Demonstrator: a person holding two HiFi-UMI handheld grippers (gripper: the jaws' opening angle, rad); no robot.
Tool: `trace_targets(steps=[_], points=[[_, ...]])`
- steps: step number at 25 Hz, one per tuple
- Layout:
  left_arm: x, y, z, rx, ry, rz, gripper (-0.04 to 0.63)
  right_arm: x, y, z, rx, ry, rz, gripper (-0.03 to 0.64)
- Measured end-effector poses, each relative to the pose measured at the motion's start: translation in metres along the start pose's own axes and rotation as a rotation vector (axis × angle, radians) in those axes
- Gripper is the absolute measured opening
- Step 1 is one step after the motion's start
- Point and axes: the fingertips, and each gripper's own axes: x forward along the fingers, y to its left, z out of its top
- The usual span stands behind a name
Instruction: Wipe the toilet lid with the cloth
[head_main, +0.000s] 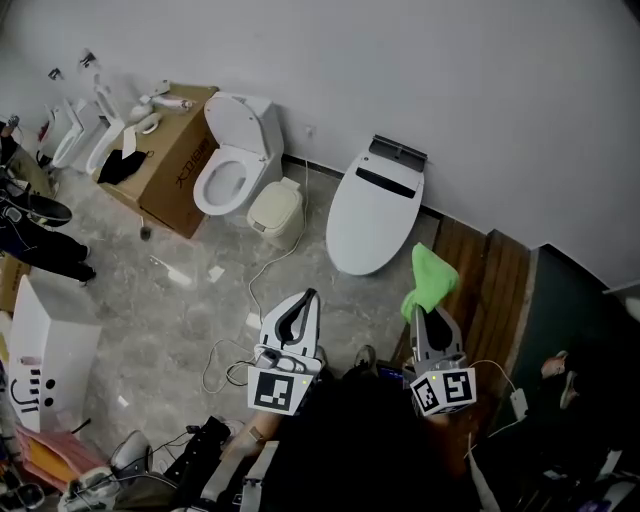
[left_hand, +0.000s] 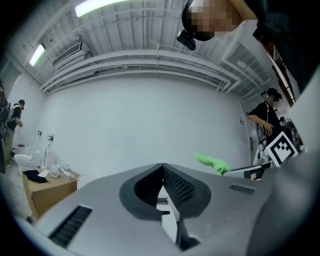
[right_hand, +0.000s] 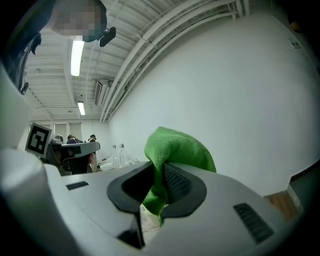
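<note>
A white toilet with its lid (head_main: 374, 208) closed stands against the wall, ahead of both grippers. My right gripper (head_main: 424, 313) is shut on a green cloth (head_main: 430, 279) (right_hand: 172, 150), which sticks up and flops over its jaws. It is held in the air, short of the lid and to its right. My left gripper (head_main: 300, 305) (left_hand: 162, 172) is shut with nothing between its jaws, to the left of the lid's near end. In the left gripper view the green cloth (left_hand: 212, 162) shows at the right.
A second toilet (head_main: 232, 150) with its lid raised stands to the left, beside a cardboard box (head_main: 170, 160) and a small beige bin (head_main: 276, 208). A wooden platform (head_main: 492, 280) lies at the right. Cables (head_main: 235, 360) trail over the marble floor. A white panel (head_main: 45, 350) stands at the left.
</note>
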Motion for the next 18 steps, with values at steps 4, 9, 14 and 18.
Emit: trace_targets(steps=[4, 9, 14, 18], points=[[-0.005, 0.011, 0.001, -0.001, -0.008, -0.003, -0.003, 0.006, 0.008, 0.001, 0.034, -0.025, -0.004, 0.066], [-0.013, 0.030, -0.001, -0.018, 0.002, -0.017, -0.003, 0.014, 0.028, -0.002, 0.026, -0.018, -0.016, 0.066], [-0.017, 0.046, -0.012, -0.030, 0.016, -0.052, -0.003, 0.026, 0.044, -0.010, 0.006, 0.000, -0.034, 0.066], [-0.012, 0.056, -0.023, -0.034, 0.037, -0.082, -0.003, 0.036, 0.046, -0.018, -0.004, 0.018, -0.053, 0.066]])
